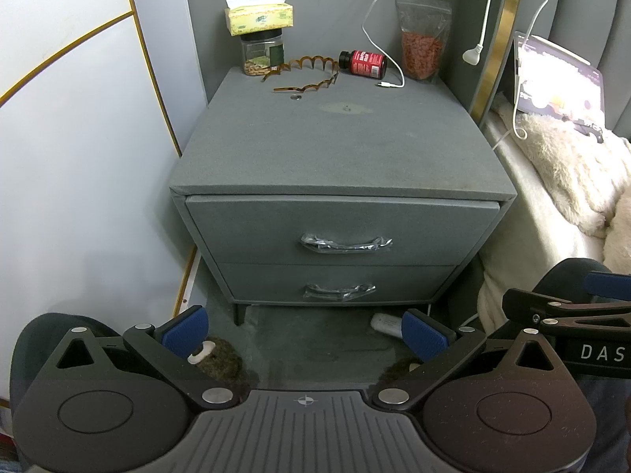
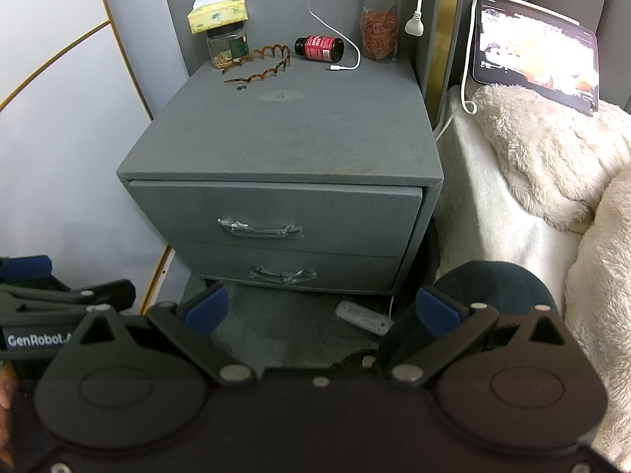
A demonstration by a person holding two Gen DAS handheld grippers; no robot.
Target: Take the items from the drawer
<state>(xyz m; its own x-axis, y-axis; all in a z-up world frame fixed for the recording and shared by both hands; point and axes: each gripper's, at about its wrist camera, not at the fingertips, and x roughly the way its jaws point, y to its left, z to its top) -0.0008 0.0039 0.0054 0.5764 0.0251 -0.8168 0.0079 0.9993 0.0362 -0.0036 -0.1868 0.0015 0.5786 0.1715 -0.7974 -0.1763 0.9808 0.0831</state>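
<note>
Both claws, left claw [image 1: 305,331] and right claw [image 2: 322,307], are held spread wide and empty before the nightstand [image 1: 335,149], whose top drawer [image 1: 339,230] is seen shut.

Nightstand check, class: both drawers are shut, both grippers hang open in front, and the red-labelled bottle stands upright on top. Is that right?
One detail is wrong. The red-labelled bottle lies on its side, not upright; the left wrist view shows it. The rest holds: both drawers of the nightstand are shut, and the left gripper and right gripper hang open.
</note>
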